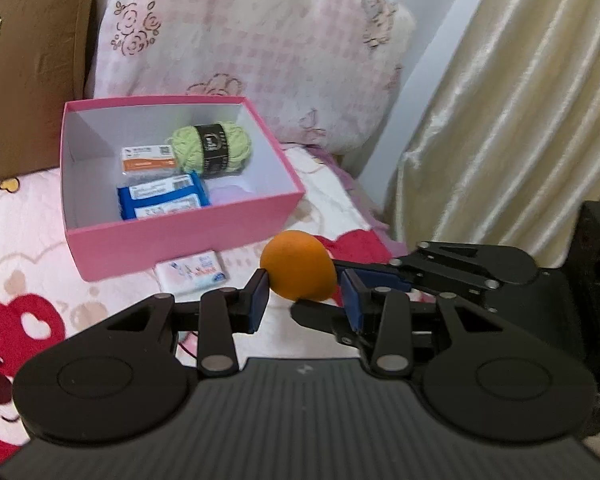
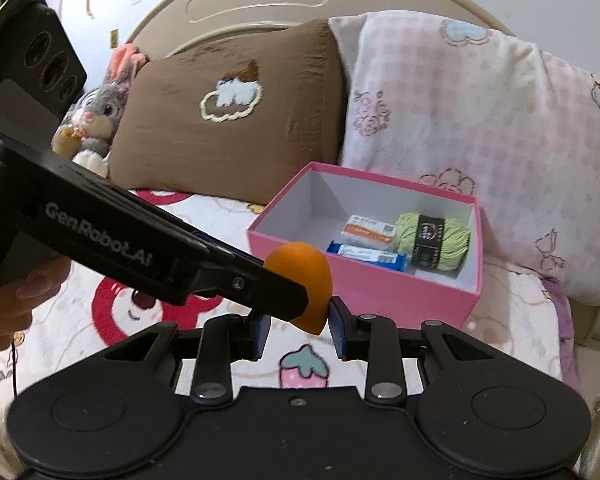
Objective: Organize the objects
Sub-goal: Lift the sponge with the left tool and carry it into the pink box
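Both the left tongs (image 1: 302, 300) and right tongs (image 2: 296, 330) pinch one smooth orange egg-shaped sponge (image 1: 298, 266), mid-frame, above the bed (image 1: 28, 248); narrow tip down, long axis nearly upright, near the pink box (image 1: 180, 240).

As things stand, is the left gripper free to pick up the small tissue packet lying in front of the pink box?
Probably not: the left gripper is shut on the orange sponge, shared with the right gripper. The tissue packet itself lies uncovered.
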A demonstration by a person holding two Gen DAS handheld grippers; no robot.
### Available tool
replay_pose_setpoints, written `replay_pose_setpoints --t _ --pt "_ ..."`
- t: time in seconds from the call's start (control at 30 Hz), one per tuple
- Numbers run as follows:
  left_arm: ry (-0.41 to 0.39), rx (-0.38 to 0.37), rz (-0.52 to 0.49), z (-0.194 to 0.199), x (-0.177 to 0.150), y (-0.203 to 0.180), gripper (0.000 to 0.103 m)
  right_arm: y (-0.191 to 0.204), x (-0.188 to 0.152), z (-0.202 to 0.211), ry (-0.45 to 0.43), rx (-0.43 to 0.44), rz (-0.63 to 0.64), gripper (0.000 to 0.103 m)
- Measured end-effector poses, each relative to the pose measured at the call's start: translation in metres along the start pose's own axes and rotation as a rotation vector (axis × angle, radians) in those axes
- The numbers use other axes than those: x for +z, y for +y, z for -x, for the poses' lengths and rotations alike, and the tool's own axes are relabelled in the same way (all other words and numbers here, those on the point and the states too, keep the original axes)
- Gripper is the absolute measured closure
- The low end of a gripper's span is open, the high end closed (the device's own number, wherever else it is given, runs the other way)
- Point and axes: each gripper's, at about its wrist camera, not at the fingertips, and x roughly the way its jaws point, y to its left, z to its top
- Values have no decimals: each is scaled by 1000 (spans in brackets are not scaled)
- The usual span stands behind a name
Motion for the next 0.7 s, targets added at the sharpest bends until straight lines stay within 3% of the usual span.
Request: replay_pose_setpoints --t 0.1,0.37,0.5,0.7 --pt "8 20 15 -17 15 4 65 -14 9 -8 4 15 -45 67" --pt "13 -30 136 -60 59 35 65 -55 40 -43 32 -4 -91 68" --pt "3 -14 123 -82 82 44 65 -76 55 -67 49 -14 -118 68" --pt "40 -31 201 -132 103 72 65 -110 61 -112 97 -42 -183 69"
